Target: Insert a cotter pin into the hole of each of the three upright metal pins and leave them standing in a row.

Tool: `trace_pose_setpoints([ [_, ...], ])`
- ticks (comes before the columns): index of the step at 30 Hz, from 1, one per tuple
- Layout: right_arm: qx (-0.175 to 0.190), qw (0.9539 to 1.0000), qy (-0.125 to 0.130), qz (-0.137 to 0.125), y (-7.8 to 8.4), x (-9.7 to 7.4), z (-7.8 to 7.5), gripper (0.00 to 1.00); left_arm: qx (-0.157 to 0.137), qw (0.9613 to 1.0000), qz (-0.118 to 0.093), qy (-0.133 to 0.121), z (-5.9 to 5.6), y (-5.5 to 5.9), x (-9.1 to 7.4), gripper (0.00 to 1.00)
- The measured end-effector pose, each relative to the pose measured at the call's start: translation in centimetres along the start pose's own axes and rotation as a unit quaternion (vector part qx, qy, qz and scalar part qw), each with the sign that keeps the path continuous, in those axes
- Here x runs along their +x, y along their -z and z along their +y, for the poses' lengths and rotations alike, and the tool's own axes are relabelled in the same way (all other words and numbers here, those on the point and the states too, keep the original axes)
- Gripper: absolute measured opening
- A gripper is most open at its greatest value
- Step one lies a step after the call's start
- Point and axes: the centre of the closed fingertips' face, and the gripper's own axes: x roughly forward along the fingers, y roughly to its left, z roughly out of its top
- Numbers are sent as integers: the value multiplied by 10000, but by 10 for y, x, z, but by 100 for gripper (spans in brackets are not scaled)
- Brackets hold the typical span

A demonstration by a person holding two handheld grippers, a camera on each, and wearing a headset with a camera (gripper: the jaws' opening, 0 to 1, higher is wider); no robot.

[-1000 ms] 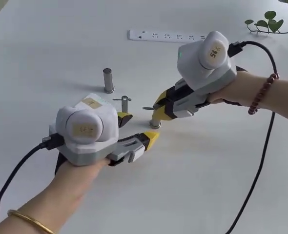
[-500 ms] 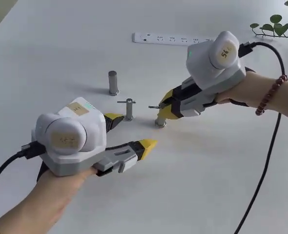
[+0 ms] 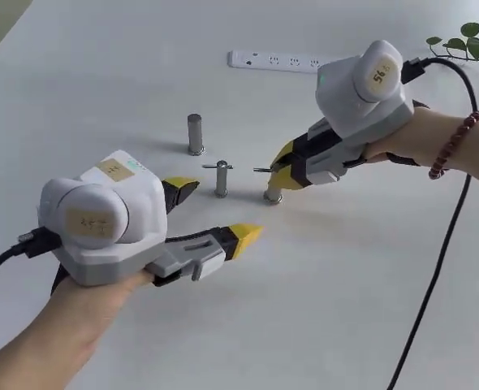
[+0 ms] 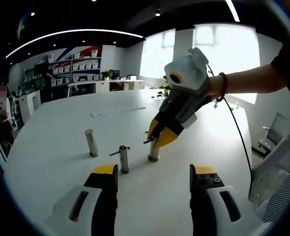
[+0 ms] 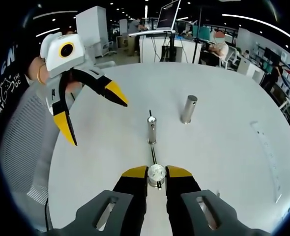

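Note:
Three metal pins stand on the white table (image 3: 101,89). The far pin (image 3: 195,134) is bare. The middle pin (image 3: 221,179) carries a cotter pin across its top. At the near pin (image 3: 272,195), my right gripper (image 3: 278,169) is shut on a cotter pin (image 3: 261,170) held level at the pin's head. In the right gripper view the jaw tips flank the near pin's top (image 5: 156,173), and the cotter pin (image 5: 153,153) points toward the middle pin (image 5: 152,129). My left gripper (image 3: 215,210) is open and holds nothing, a little short of the middle pin (image 4: 124,158).
A white power strip (image 3: 284,61) lies at the back of the table and a green plant (image 3: 467,39) sits at the far right. A black cable (image 3: 442,260) trails from the right gripper across the table's right side.
My left gripper has drawn back a little from the middle pin, still open. The right gripper stays at the near pin with the cotter pin. The head camera has shifted.

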Motion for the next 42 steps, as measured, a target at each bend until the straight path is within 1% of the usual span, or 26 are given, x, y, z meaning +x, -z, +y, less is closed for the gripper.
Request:
trace_pose_setpoints([
  [4,47,10000,2,-22,1,0,-4,8,-6,10000,-15,-23,1,0,-1,58],
  [8,57,10000,-17,-39,1,1,-4,8,6,10000,18,-37,2,1,-1,58],
  [12,148,9999,-23,-65,0,1,-3,9,4,10000,63,-61,3,4,0,58],
  [20,366,9993,-42,-110,0,1,-2,9,-48,9999,17,-93,5,2,-2,57],
  [22,435,9990,-58,-115,0,2,-4,9,-60,9999,14,-113,6,2,-3,57],
  [25,479,9987,-58,-148,0,1,-3,10,-68,9999,23,-135,7,1,-4,57],
  [27,486,9987,-64,-164,0,1,-2,11,-58,9999,30,-145,8,1,-5,57],
  [32,446,9989,-40,-107,0,0,0,14,-69,9998,18,-169,9,0,-7,57],
  [35,468,9988,-9,-145,-2,-3,1,16,-38,9998,11,-169,9,-2,-8,58],
  [39,592,9979,64,-257,-9,-8,1,20,43,9998,21,-183,10,-3,-10,59],
  [41,873,9950,90,-484,-19,-10,2,22,67,9998,5,-186,10,-5,-12,60],
  [42,1132,9916,77,-625,-26,-11,3,23,90,9998,-52,-185,9,-8,-14,60],
])
